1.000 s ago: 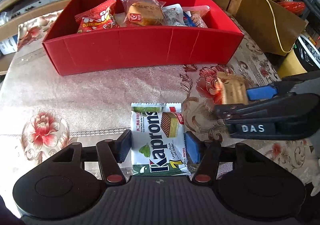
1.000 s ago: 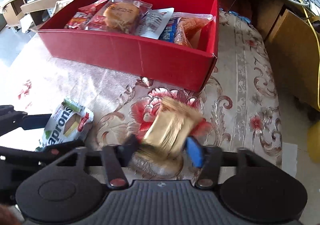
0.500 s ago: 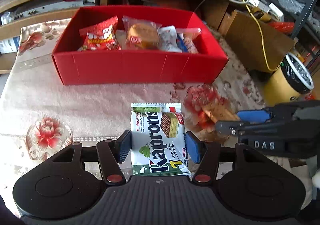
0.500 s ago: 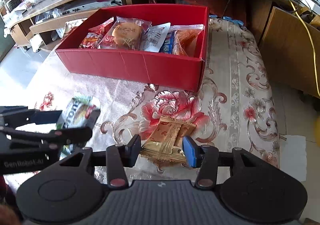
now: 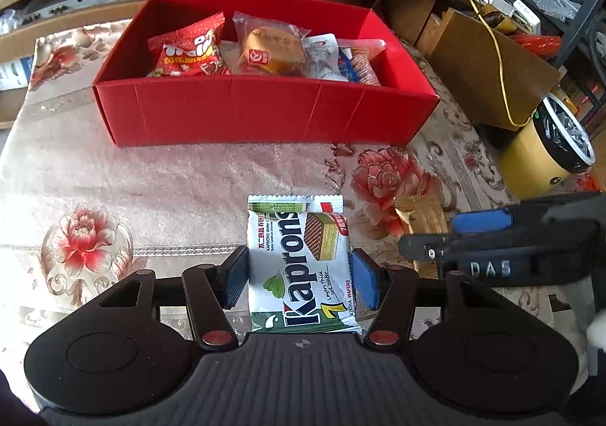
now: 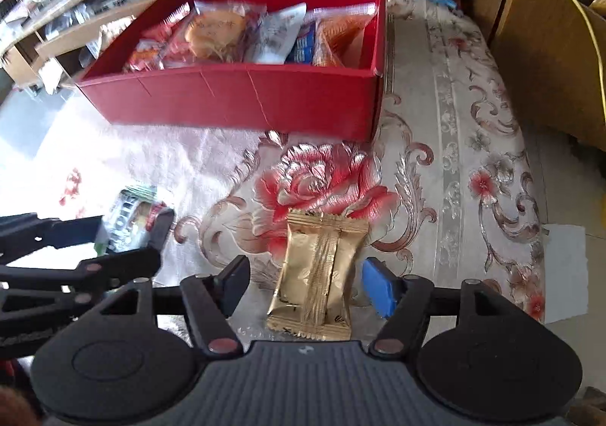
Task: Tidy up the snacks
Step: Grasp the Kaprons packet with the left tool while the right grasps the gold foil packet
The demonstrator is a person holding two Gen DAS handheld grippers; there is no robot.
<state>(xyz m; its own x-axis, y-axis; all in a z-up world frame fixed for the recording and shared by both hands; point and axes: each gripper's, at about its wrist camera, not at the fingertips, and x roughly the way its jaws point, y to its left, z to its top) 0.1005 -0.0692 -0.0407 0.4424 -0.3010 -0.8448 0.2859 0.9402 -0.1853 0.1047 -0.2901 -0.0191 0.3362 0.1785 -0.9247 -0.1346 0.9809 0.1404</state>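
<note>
Two hand-held grippers hover above a table covered with a shiny floral tablecloth point(image 5: 159, 176), each carrying one snack.

The left gripper point(image 5: 299, 280) has its two pads pressed against the long sides of a white and green Kaprons matcha wafer pack point(image 5: 301, 263), held flat with its printed face up. The pads touch the wrapper on both sides, so the grip looks firm.

The right gripper point(image 6: 305, 285) carries a gold foil snack packet point(image 6: 318, 274) between its fingers. Here the jaws stand wider: a small gap shows beside the blue pad, so whether the packet is truly pinched or only resting there I cannot tell.

Toward the far edge of the table sits an open red cardboard box point(image 5: 265, 111), already holding several wrapped snacks (a red crisp bag point(image 5: 189, 50), a clear-wrapped bun point(image 5: 272, 50), and a few others).

The step in hand appears to be carrying both snacks to the box. To do it well, lift each packet above the near wall before moving forward, aim for free space rather than stacking on the bun, and confirm the gold packet is secure first, since slick foil may slip.
</note>
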